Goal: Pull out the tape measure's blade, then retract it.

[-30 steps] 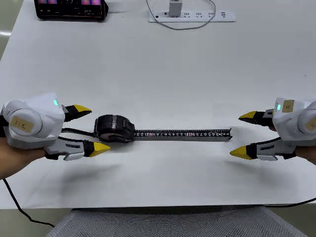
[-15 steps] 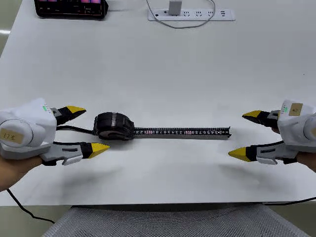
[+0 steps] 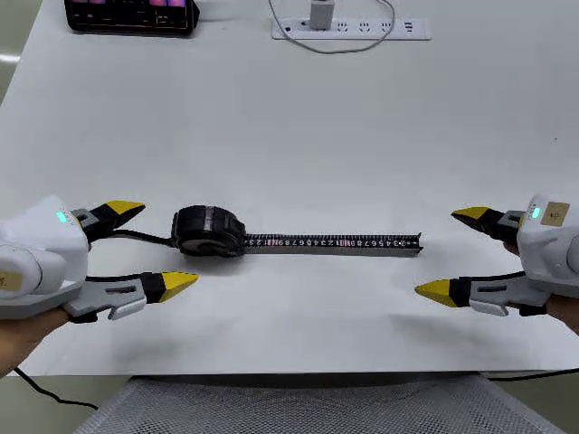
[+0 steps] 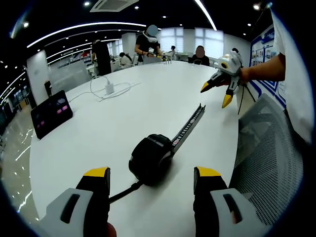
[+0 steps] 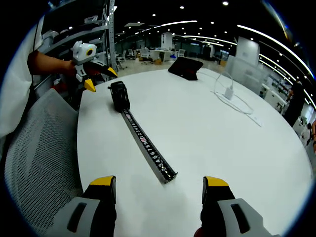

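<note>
Left gripper view is showing the left gripper (image 4: 152, 174) standing wide open. Its yellow-tipped jaws are flanking the black tape measure (image 4: 152, 157) without touching it. The tape measure is lying on the white table (image 4: 98, 118), and its blade (image 4: 190, 126) is running out flat toward the right gripper (image 4: 215, 98), which is also spread wide and gripping nothing. Right gripper view is bringing out the blade's end hook (image 5: 170, 177), just ahead of those jaws but apart from them, and a grey mesh chair (image 5: 39, 148) at the table's edge. Head view is adding the far edge, where a power strip (image 3: 351, 29) and a dark tablet (image 3: 131, 15) are sitting well apart from the tape.
</note>
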